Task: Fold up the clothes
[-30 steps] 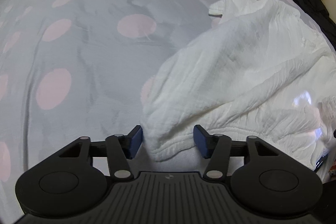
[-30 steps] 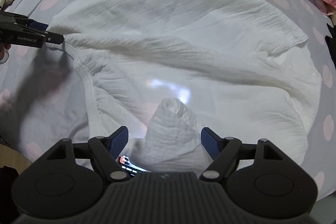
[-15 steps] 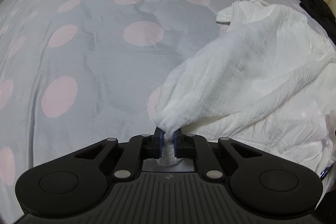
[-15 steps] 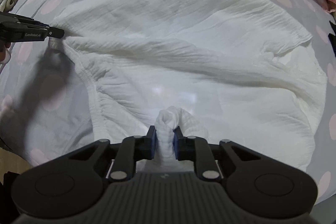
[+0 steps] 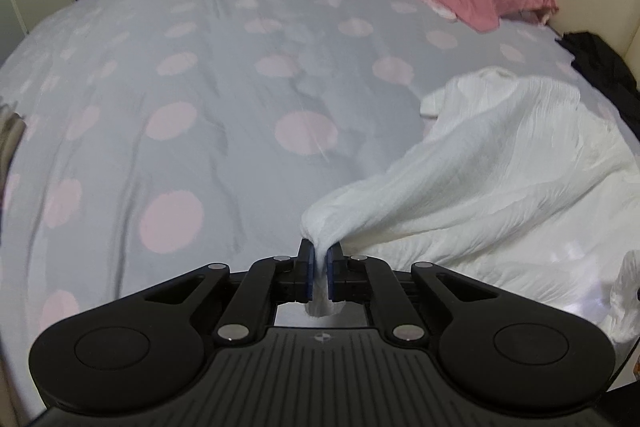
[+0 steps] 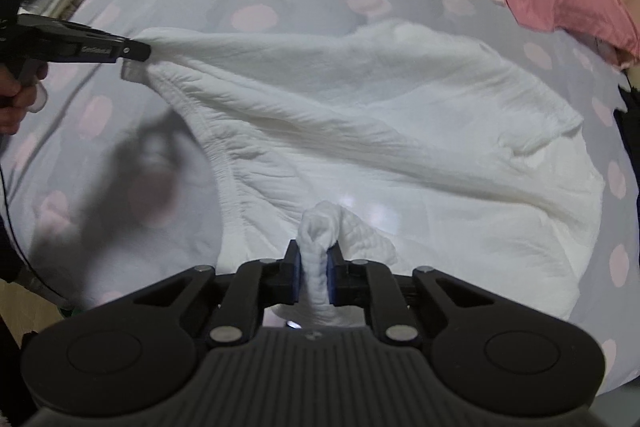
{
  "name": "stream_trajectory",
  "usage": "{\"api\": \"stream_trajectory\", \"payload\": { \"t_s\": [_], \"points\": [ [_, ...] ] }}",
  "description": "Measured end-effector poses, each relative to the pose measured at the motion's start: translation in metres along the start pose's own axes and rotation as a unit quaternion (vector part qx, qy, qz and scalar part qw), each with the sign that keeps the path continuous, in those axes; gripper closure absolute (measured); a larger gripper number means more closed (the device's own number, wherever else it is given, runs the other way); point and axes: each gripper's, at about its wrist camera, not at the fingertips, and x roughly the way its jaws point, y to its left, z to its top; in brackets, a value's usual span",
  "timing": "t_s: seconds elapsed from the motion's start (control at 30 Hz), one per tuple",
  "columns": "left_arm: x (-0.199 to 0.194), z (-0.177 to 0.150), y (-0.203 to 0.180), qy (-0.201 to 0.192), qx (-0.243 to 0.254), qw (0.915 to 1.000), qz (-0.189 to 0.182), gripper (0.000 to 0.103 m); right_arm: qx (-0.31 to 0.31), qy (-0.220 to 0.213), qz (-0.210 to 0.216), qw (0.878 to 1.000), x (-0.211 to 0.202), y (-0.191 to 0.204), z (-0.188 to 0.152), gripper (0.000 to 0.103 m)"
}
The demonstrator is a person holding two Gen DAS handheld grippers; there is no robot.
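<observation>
Both grippers clamped on the white garment – left gripper fingers on 1 waistband corner, right gripper on the other. Garment's long axis runs fwd across the bed – rest still lies there.

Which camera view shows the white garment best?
The right wrist view: the white garment lies spread almost whole across the bed there, pinched by both grippers. The left wrist view shows only one bunched side, running from the left gripper toward the right edge.
</observation>
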Motion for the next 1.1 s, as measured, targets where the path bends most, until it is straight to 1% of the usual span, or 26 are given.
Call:
{"api": "stream_trajectory", "payload": {
  "t_s": [0.13,0.2,0.33,0.4,0.47,0.5,0.6,0.67,0.73,0.83,0.9,1.0,1.03,1.07,1.1],
  "points": [
    [-0.025,0.007,0.014,-0.03,-0.009,0.9993,0.02,0.099,-0.009,-0.023,0.02,0.999,-0.019,0.018,0.004,0.09],
    [-0.039,0.012,0.024,-0.048,-0.008,0.998,0.039,0.099,-0.015,-0.035,0.037,0.999,-0.029,0.03,0.007,0.091],
    [-0.068,0.023,0.055,-0.077,-0.005,0.9932,0.086,0.099,-0.037,-0.067,0.089,0.993,-0.051,0.062,0.019,0.091],
    [-0.081,0.026,0.072,-0.086,-0.005,0.9904,0.108,0.099,-0.049,-0.078,0.127,0.988,-0.059,0.08,0.025,0.091],
    [-0.091,0.027,0.093,-0.089,-0.002,0.9862,0.14,0.099,-0.059,-0.082,0.157,0.982,-0.06,0.097,0.029,0.091],
    [-0.09,0.027,0.101,-0.085,0.0,0.985,0.15,0.099,-0.065,-0.08,0.166,0.981,-0.056,0.105,0.031,0.091],
    [-0.076,0.021,0.127,-0.048,-0.002,0.9852,0.165,0.098,-0.081,-0.069,0.184,0.977,-0.039,0.131,0.032,0.091],
    [-0.058,0.008,0.135,-0.015,0.006,0.987,0.16,0.087,-0.086,-0.05,0.187,0.977,-0.018,0.143,0.028,0.091],
    [-0.047,-0.008,0.139,0.009,0.004,0.9879,0.155,0.085,-0.09,-0.027,0.188,0.978,0.005,0.153,0.022,0.091],
    [-0.043,-0.03,0.14,0.029,0.007,0.9895,0.142,0.085,-0.086,0.004,0.198,0.976,0.03,0.16,0.007,0.091],
    [-0.046,-0.044,0.135,0.034,0.023,0.9919,0.12,0.082,-0.08,0.018,0.197,0.977,0.04,0.159,-0.006,0.091],
    [-0.054,-0.064,0.12,0.032,0.061,0.9941,0.084,0.074,-0.068,0.04,0.198,0.977,0.054,0.153,-0.024,0.091],
    [-0.057,-0.071,0.11,0.03,0.081,0.9939,0.069,0.069,-0.065,0.047,0.198,0.977,0.058,0.151,-0.03,0.091],
    [-0.06,-0.077,0.101,0.028,0.102,0.993,0.053,0.061,-0.062,0.051,0.198,0.977,0.061,0.15,-0.033,0.09],
    [-0.061,-0.084,0.092,0.029,0.124,0.991,0.04,0.058,-0.059,0.055,0.197,0.977,0.063,0.15,-0.036,0.09]
  ]
}}
